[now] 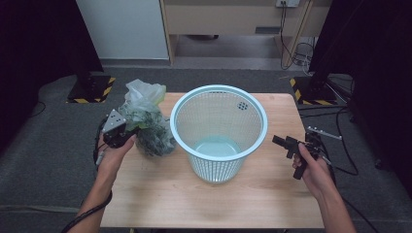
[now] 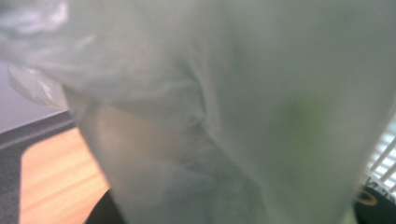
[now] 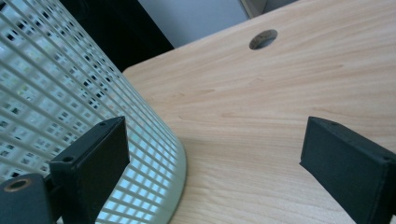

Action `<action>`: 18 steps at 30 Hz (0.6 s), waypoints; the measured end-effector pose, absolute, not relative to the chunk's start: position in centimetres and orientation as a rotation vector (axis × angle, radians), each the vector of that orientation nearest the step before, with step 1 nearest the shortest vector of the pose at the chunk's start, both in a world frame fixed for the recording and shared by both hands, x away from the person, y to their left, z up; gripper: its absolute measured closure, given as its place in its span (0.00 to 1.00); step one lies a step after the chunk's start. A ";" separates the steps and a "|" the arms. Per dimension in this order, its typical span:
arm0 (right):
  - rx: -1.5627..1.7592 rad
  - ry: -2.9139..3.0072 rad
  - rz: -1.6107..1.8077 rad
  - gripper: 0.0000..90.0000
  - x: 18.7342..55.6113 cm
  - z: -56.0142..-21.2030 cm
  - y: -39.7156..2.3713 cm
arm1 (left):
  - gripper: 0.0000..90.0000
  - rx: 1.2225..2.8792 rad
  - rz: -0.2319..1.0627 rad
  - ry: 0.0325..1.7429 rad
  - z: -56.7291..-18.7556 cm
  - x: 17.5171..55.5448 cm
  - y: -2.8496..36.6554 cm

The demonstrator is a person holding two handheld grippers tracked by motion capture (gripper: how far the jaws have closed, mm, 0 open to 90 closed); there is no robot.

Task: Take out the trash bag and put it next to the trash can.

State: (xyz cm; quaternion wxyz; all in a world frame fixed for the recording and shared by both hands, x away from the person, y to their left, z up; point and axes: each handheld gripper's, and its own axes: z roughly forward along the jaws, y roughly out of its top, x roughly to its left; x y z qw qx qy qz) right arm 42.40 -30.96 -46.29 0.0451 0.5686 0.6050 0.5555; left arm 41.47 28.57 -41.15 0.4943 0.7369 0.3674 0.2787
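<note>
High view: one pale wooden rectangular bench [image 1: 160,194] carries one light-blue plastic mesh basket [image 1: 219,131], upright near the middle and toward the far edge, and one crumpled translucent plastic bag holding dark green leafy contents [image 1: 145,124]. The bag sits near the far left corner, just beside the basket's left wall; its neck rises in pale, wrinkled folds while the dark contents bulge below. The left tongs [image 1: 127,130], in the person's left hand [image 1: 112,155], are clenched on the bag at its left side. The right tongs [image 1: 281,141], held in the right hand [image 1: 311,170], hang near the right edge, apart from the basket.

Left gripper view: the bag's film [image 2: 224,102], milky grey-green and blurred, lies close against the camera; a strip of bench [image 2: 56,182] shows at lower left and basket mesh [image 2: 385,154] at the right margin.

Right gripper view: the two black jaws stand wide and released, nothing between them; the basket wall [image 3: 56,93] rises beside the left jaw, and the bench [image 3: 261,121] bears one round hole [image 3: 263,39].
</note>
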 end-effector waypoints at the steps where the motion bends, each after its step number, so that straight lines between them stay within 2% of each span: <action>1: 1.731 1.852 1.670 0.09 42.4 -46.6 -30.9 | 0.94 1.784 0.673 0.895 -41.7 41.4 28.5; 6: 1.737 1.861 1.535 0.10 42.4 -48.2 -30.5 | 0.92 1.755 0.662 0.922 -43.9 41.0 28.3; 9: 1.739 1.881 1.445 0.10 42.5 -49.4 -30.0 | 0.86 1.730 0.663 0.946 -45.1 40.6 28.1; 11: 1.729 1.912 1.362 0.10 42.7 -50.2 -29.7 | 0.78 1.709 0.676 0.955 -45.8 40.4 28.0; 14: 1.726 1.938 1.251 0.10 42.8 -51.2 -29.1 | 0.57 1.702 0.698 0.970 -46.5 40.4 27.8; 18: 1.695 1.956 1.144 0.10 42.8 -52.3 -28.6 | 0.40 1.688 0.721 0.968 -46.7 40.3 27.8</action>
